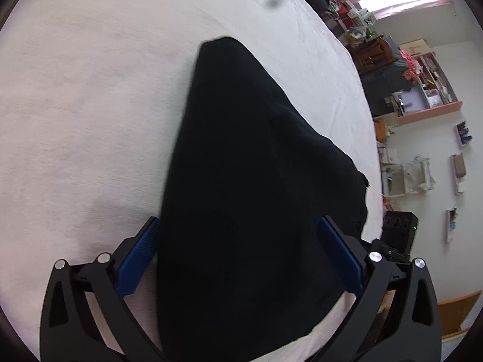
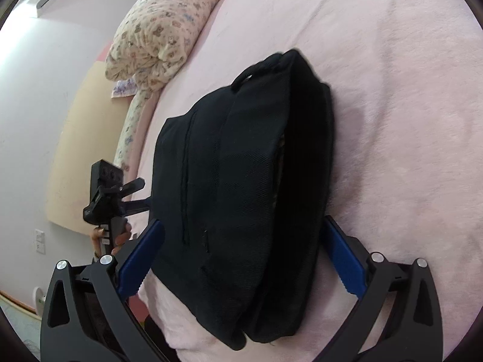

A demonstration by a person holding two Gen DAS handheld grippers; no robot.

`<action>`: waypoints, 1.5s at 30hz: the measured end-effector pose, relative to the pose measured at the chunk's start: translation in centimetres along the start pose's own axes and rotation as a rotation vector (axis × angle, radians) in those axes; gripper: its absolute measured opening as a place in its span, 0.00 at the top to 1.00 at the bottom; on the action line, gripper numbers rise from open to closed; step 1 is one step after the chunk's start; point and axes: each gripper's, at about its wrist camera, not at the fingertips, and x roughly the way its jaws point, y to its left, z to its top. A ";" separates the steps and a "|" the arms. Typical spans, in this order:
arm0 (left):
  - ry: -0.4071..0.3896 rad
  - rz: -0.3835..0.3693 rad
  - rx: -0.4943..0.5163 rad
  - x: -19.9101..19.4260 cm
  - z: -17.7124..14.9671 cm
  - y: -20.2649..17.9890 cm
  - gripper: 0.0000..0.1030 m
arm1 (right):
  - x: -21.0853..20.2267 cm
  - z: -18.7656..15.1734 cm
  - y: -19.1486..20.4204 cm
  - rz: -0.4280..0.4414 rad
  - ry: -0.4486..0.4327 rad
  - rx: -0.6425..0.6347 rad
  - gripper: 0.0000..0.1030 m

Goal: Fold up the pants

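On the pink bed (image 2: 392, 90) we see the black pants (image 2: 241, 181) folded into a thick stack. Our right tongs (image 2: 244, 241) stand apart, one blue pad either side of the stack's near end. Our left tongs (image 1: 238, 244) are likewise spread wide astride the pants (image 1: 241, 166). Beyond the stack lies a floral pillow (image 2: 160, 30).

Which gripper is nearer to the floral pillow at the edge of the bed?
Left. The left gripper is on the pillow's side of the folded black pants; the right gripper straddles the pants, farther away.
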 end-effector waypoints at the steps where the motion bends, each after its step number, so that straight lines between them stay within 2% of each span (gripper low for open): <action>1: 0.004 -0.001 0.002 0.2 0.1 -0.1 0.02 | -0.1 -0.3 0.0 0.000 0.002 -0.004 0.01; 5: 0.022 -0.044 0.016 0.8 0.3 -1.1 0.02 | 0.2 -0.3 -0.1 0.087 0.014 0.010 0.01; 8: 0.027 -0.044 0.014 1.2 0.4 -0.9 0.02 | 0.4 -0.1 -0.6 0.092 0.005 0.022 0.01; 11: 0.013 -0.048 -0.007 1.4 0.3 -0.8 0.02 | 0.8 -0.1 -0.1 0.055 -0.010 -0.008 0.01; 12: 0.009 -0.043 -0.006 1.4 0.3 -0.9 0.02 | 0.9 -0.3 0.2 0.038 -0.018 -0.023 0.06; 13: 0.007 -0.030 -0.002 1.5 0.2 -1.1 0.03 | 0.9 -0.4 0.2 0.021 -0.024 -0.030 0.24; 15: 0.001 -0.011 0.000 1.4 0.2 -1.3 0.08 | 0.6 -0.3 -0.7 -0.003 -0.035 0.007 0.44; 16: -0.006 0.005 -0.001 1.3 0.1 -1.3 0.11 | 0.3 -0.2 -1.4 0.035 -0.039 0.036 0.51; 18: -0.011 0.033 -0.010 1.0 0.0 -1.1 0.26 | 0.2 -0.2 -1.8 0.063 -0.045 0.054 0.53; 19: -0.013 0.038 -0.020 0.7 0.0 -0.8 0.30 | 0.3 -0.2 -1.6 0.057 -0.047 0.043 0.54; 21: -0.017 0.022 -0.042 0.4 -0.1 -0.2 0.43 | 0.2 -0.3 -1.4 0.061 -0.051 0.036 0.56; 25: -0.041 -0.003 -0.051 -0.1 -0.5 0.4 0.58 | 0.2 -0.3 -1.5 0.077 -0.060 0.042 0.58; 27: -0.064 0.000 -0.031 -0.3 -0.7 0.0 0.71 | 0.1 -0.3 -1.3 0.080 -0.074 0.042 0.60; 30: -0.105 0.011 0.004 -0.8 -1.0 -0.7 0.79 | 0.0 -0.1 -0.4 0.073 -0.100 0.025 0.62; 36: -0.167 -0.013 0.026 -2.0 -1.3 -1.9 0.86 | -0.4 0.2 -0.4 0.144 -0.127 0.055 0.64; 45: -0.238 -0.057 0.087 -3.1 -1.4 -4.6 0.90 | -1.2 1.0 -1.0 0.255 -0.175 0.124 0.65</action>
